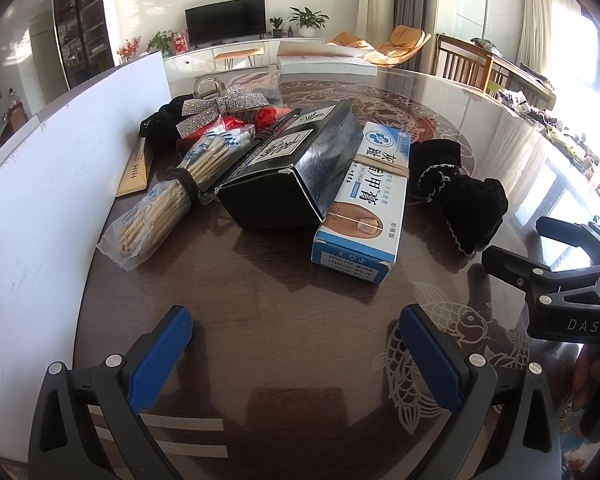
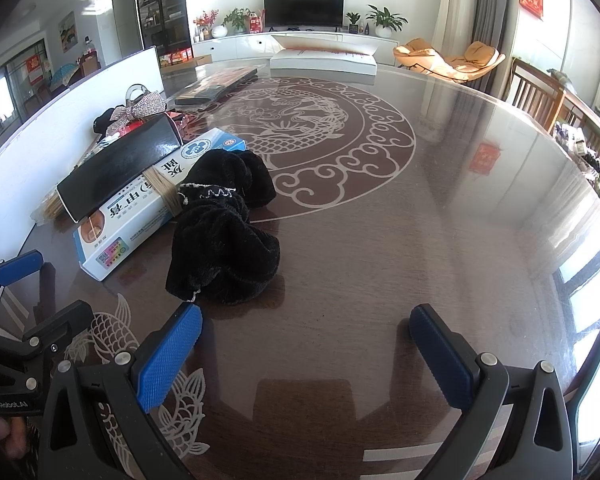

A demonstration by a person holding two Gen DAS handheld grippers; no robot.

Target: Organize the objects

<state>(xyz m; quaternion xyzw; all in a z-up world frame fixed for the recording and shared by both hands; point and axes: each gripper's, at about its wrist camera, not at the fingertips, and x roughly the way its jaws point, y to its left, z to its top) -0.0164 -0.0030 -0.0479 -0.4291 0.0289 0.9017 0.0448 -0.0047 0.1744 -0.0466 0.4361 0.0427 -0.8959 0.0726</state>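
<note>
Here both grippers hover low over the dark round tabletop (image 2: 380, 208) with jaws spread wide and nothing between them: the left gripper (image 1: 296, 354) faces the clutter, the right gripper (image 2: 306, 344) faces bare wood. Toward the tabletop's left edge, against a white board (image 1: 40, 184), the things crowd together. A black box (image 1: 296, 168) leans on a blue-and-white carton (image 1: 364, 208); a wrapped bundle of sticks (image 1: 168, 196) lies left of it, a black velvet pouch (image 2: 224, 236) just right of the carton.
</note>
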